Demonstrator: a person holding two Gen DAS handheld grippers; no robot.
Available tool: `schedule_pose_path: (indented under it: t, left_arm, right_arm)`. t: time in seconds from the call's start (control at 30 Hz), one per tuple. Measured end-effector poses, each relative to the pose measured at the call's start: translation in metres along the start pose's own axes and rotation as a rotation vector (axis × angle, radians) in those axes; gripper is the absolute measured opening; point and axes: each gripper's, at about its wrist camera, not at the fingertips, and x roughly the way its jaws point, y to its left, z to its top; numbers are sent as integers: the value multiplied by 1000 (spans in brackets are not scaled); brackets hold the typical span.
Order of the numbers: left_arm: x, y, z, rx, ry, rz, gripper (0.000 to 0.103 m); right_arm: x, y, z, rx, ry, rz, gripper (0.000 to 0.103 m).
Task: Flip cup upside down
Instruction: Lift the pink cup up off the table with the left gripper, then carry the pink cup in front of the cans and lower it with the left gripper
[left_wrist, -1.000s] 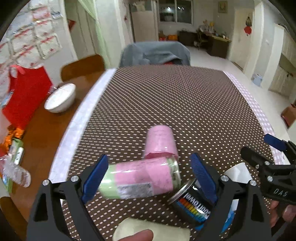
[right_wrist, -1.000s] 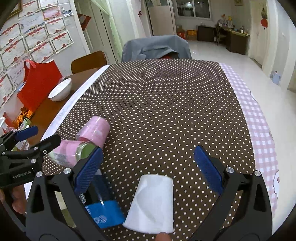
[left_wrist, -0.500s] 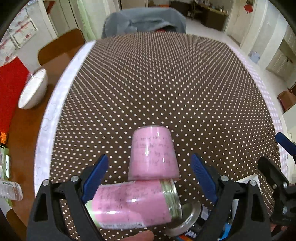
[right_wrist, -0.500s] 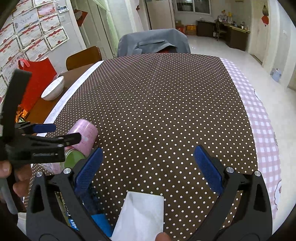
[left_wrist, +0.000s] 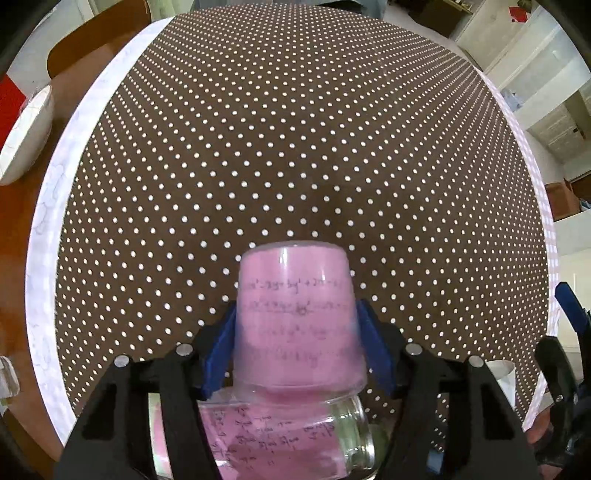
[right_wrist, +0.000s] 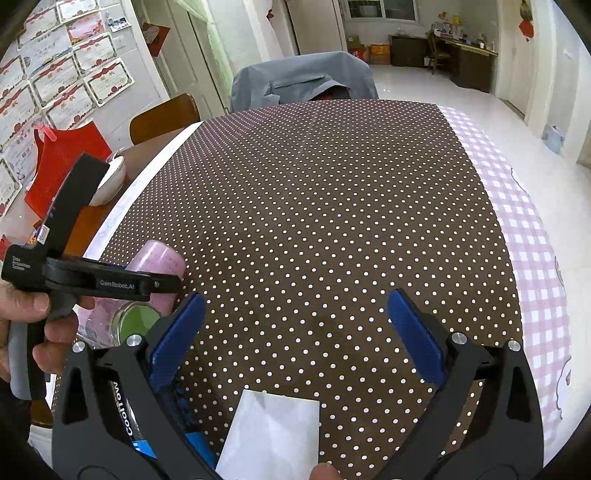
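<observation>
Bowl (left_wrist: 22, 136) sits at the far left, on bare wood beyond the dotted cloth (left_wrist: 295, 147) that covers our desk (right_wrist: 77, 229). Moving right to the centre of the left wrist view, we reach the cup (left_wrist: 299, 317), pink, with handwriting on its side. A second ago the left tongs (left_wrist: 299, 339) stood wide open with the cup and jar between their pads; now their blue pads press both sides of the cup and hold it. We judge the grasp made, so the turning can start.

The cup's long axis runs away from the camera, along the fingers. Its narrow closed base points forward, out over the cloth; its wide mouth faces back toward us, just above a glass jar (left_wrist: 288, 435) with pink paper inside. We cannot tell if cup and jar touch, or if the cup is off the cloth.

In the right wrist view, a hand (right_wrist: 26, 332) at the left edge grips the left tool. Right of it, the jar's green inside shows beside the cup. Further right, the right tongs (right_wrist: 295, 336) hang open, gripping nothing. Between their arms at the bottom lies a white paper cup (right_wrist: 269, 435), untouched.
</observation>
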Motion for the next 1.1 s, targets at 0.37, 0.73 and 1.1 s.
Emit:
schedule_pose_path:
  t: [0.37,0.73,1.1]
  left_arm:
    - [-37,4,18,-1,-93,-17,61]
    - [-97,-24,-38,47,-230,-50,61]
    - [-168,-47,-136,76,-354,-87,61]
  right_arm:
    - [-16,-1,-5,14,-24,7,97]
    - [-67,8,-19,23,-96,11,97]
    - [-142,18,-52,3,-193,23,97]
